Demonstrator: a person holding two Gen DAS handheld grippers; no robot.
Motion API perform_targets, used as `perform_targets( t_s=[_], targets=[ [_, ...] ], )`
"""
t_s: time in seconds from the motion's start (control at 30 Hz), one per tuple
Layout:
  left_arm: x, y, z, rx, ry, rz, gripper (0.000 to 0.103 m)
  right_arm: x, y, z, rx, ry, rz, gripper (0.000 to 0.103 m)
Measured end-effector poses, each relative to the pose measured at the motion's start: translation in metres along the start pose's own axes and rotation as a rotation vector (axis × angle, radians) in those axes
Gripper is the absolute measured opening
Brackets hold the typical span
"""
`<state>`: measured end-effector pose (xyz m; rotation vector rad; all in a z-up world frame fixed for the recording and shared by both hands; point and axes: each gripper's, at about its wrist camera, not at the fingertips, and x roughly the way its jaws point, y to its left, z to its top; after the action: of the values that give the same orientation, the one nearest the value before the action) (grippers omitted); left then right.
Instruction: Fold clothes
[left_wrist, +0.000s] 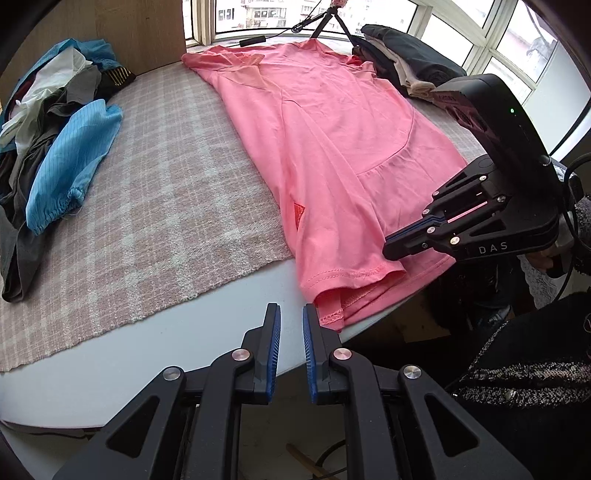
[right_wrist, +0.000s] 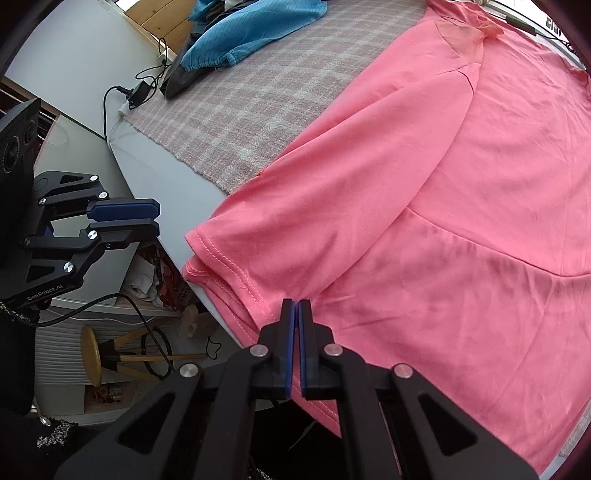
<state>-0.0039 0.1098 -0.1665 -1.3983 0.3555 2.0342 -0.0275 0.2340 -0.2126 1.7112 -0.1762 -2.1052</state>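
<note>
A pink T-shirt (left_wrist: 332, 122) lies spread flat on the checked cloth (left_wrist: 166, 177), its hem hanging over the table's near edge. My right gripper (right_wrist: 296, 304) is shut, and its tips pinch the hem of the pink T-shirt (right_wrist: 424, 184) at the near edge. The left wrist view shows the right gripper (left_wrist: 389, 249) resting on that same hem. My left gripper (left_wrist: 291, 317) has a narrow gap between its blue pads and nothing in it. It hovers at the table edge just left of the shirt's hem corner (left_wrist: 328, 314). In the right wrist view the left gripper (right_wrist: 158, 219) hangs off the table's side.
A loose heap of clothes (left_wrist: 48, 110) with a blue garment (left_wrist: 74, 158) lies at the far left. A folded dark stack (left_wrist: 406, 62) and a tripod (left_wrist: 332, 18) stand by the window. A stool (right_wrist: 92, 354) and cables (right_wrist: 136, 88) sit beside the table. A dark knitted sleeve (left_wrist: 524, 373) is at the right.
</note>
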Motion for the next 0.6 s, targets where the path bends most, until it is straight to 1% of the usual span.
perform_targets(
  t_s=[0.07,0.13,0.2,0.27,0.3,0.33,0.37,0.4,0.43,0.53,0.57,0.6],
  targets=[
    [0.006,-0.007,0.003,0.038,0.004,-0.009,0.013,-0.008,-0.001,0.001,0.006,-0.017,0.021,0.002],
    [0.010,-0.011,0.008,0.059,-0.001,-0.021,0.018,-0.017,-0.003,0.003,0.014,-0.034,0.038,0.002],
    [0.015,-0.014,0.012,0.073,-0.001,-0.031,0.019,-0.025,-0.005,0.004,0.030,-0.047,0.026,0.002],
    [0.020,-0.014,0.015,0.081,0.004,-0.039,0.019,-0.024,-0.009,0.004,0.061,-0.030,0.033,0.003],
    [0.022,-0.014,0.015,0.082,0.009,-0.041,0.019,-0.022,-0.011,0.004,0.080,-0.011,0.034,0.005],
    [0.024,-0.014,0.015,0.084,0.015,-0.043,0.019,-0.020,-0.013,0.003,0.096,-0.001,0.027,0.011],
    [0.025,-0.013,0.015,0.084,0.023,-0.049,0.019,-0.017,-0.014,0.002,0.106,0.007,0.030,0.014],
    [0.026,-0.014,0.014,0.089,0.024,-0.052,0.019,-0.014,-0.014,0.001,0.116,0.015,0.034,0.017],
    [0.026,-0.014,0.014,0.095,0.026,-0.054,0.019,-0.010,-0.013,0.000,0.117,0.024,0.040,0.017],
    [0.028,-0.015,0.013,0.107,0.034,-0.051,0.018,-0.003,-0.010,0.000,0.099,0.027,0.053,0.018],
    [0.029,-0.015,0.014,0.108,0.038,-0.049,0.015,-0.001,-0.009,0.000,0.089,0.023,0.056,0.018],
    [0.030,-0.014,0.014,0.108,0.042,-0.047,0.008,0.001,-0.008,0.001,0.079,0.020,0.060,0.011]
  ],
)
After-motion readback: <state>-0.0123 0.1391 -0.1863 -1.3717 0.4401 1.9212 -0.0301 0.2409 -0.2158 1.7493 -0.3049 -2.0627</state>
